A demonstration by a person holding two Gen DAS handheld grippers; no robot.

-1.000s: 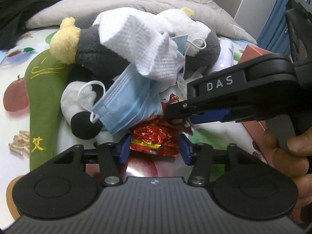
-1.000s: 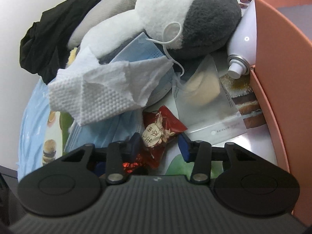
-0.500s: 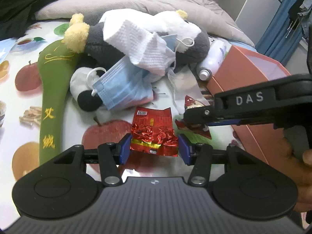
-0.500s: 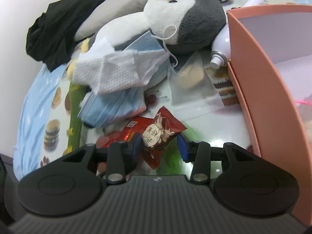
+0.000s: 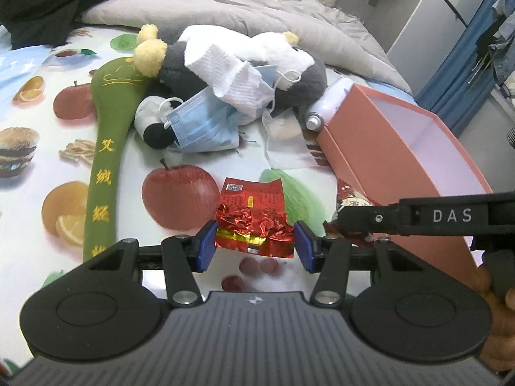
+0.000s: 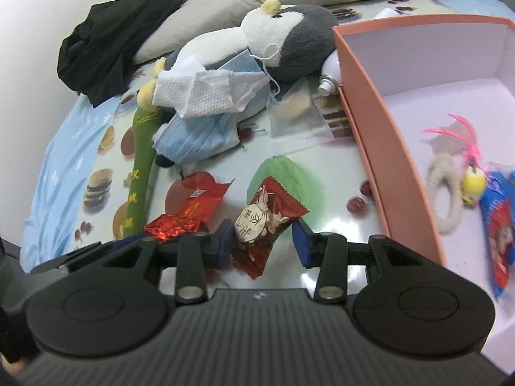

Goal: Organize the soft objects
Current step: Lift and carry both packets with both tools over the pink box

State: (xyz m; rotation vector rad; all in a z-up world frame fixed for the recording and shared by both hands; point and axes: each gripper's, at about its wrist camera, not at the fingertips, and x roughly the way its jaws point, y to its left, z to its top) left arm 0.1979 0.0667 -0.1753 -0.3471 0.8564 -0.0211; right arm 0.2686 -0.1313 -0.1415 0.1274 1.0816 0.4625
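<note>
We have two snack packets in hand. The left tool is clamped on a crinkled red foil packet, its blue pads pressing both sides, and the packet hangs clear above the bed's fruit-printed sheet. The right tool grips a dark red snack pouch tilted between its pads; the left pad clearly presses it, while the right pad meets only its corner. From the left wrist view we see the right tool just beside ours, with the pouch end poking out, near the front corner of the open pink box.

Inside the box lie a pale ring toy with pink feathers and a blue packet. Just behind the box's far corner a white spray can lies against a grey-and-white plush penguin. A white tissue and blue face masks are draped over the plush, a clear plastic bag lies beside them, and a long green embroidered cushion stretches along the left. A grey quilt and black garment sit at the bed's far edge.
</note>
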